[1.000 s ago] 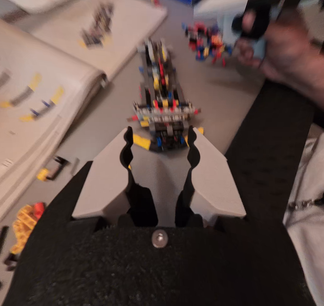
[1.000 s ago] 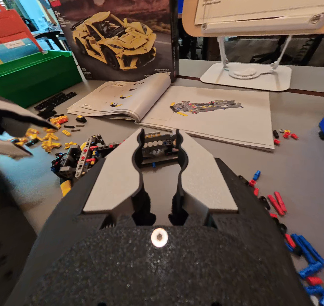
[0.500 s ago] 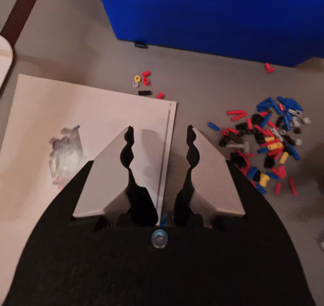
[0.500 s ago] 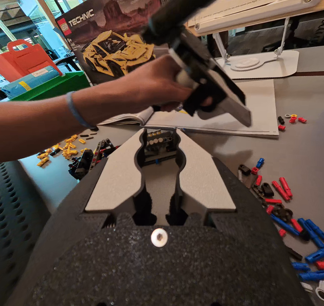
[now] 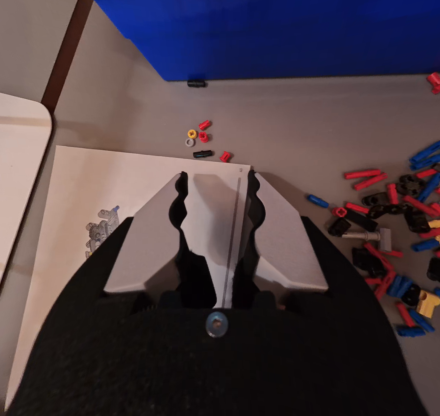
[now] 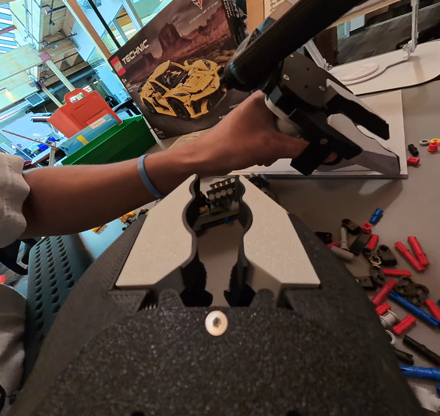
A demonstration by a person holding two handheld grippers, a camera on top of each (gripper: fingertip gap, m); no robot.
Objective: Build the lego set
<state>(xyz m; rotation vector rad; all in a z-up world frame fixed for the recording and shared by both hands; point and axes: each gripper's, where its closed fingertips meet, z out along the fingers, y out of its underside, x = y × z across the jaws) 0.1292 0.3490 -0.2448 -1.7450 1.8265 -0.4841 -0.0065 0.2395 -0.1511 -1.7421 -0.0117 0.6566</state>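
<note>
The grey bench (image 5: 297, 118) carries a blue bin (image 5: 262, 23) at the far side. Nearer lies the open instruction booklet (image 5: 119, 178). The left claw (image 5: 217, 173) hovers over its right page, gaping, empty. The right claw (image 6: 216, 178), half open and empty, faces the lego chassis (image 6: 220, 196). Loose lego pieces (image 5: 392, 214) lie scattered right.

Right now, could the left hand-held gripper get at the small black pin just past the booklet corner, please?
Probably yes: the left hand-held gripper is open and empty, and nothing lies between it and the black pin.
</note>
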